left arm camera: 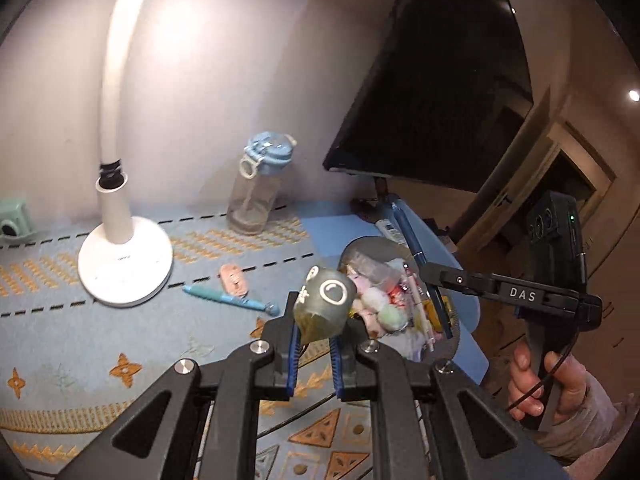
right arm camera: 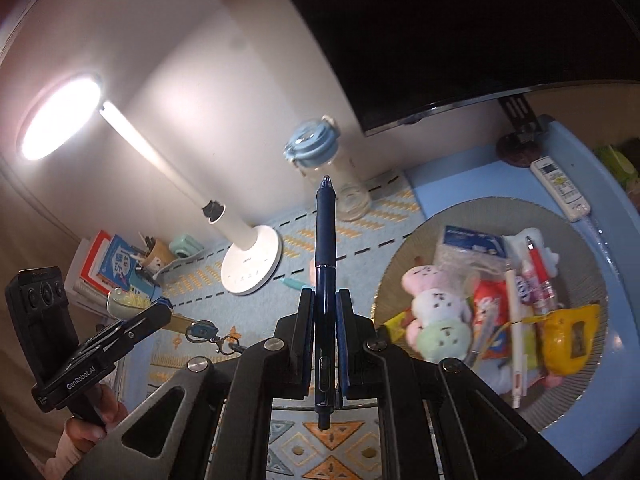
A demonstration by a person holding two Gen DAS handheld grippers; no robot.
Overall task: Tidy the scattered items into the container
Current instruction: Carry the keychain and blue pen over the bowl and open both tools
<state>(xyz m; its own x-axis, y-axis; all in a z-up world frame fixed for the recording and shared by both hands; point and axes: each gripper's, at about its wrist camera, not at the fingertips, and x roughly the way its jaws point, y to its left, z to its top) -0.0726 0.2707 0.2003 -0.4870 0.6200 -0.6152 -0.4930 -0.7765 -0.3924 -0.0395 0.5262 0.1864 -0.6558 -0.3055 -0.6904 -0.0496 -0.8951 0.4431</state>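
My left gripper (left arm camera: 314, 332) is shut on a grey-green keychain charm (left arm camera: 323, 304) with a white ring, held above the mat just left of the round grey dish (left arm camera: 360, 248). The charm shows in the right wrist view (right arm camera: 124, 300), with its blue tag and clasp (right arm camera: 208, 332) hanging. My right gripper (right arm camera: 325, 312) is shut on a dark blue pen (right arm camera: 325, 248), pointing up, left of the dish (right arm camera: 440, 216). The dish holds plush toys (right arm camera: 438, 308), pens and packets. A teal pen (left arm camera: 232, 300) and a pink item (left arm camera: 234, 278) lie on the mat.
A white desk lamp (left arm camera: 126, 264) stands at the left, a clear bottle with a blue lid (left arm camera: 256, 192) behind. A dark monitor (left arm camera: 432, 92) hangs at the back right. A white remote (right arm camera: 560, 188) lies past the dish. Books and a cup (right arm camera: 116, 268) stand far left.
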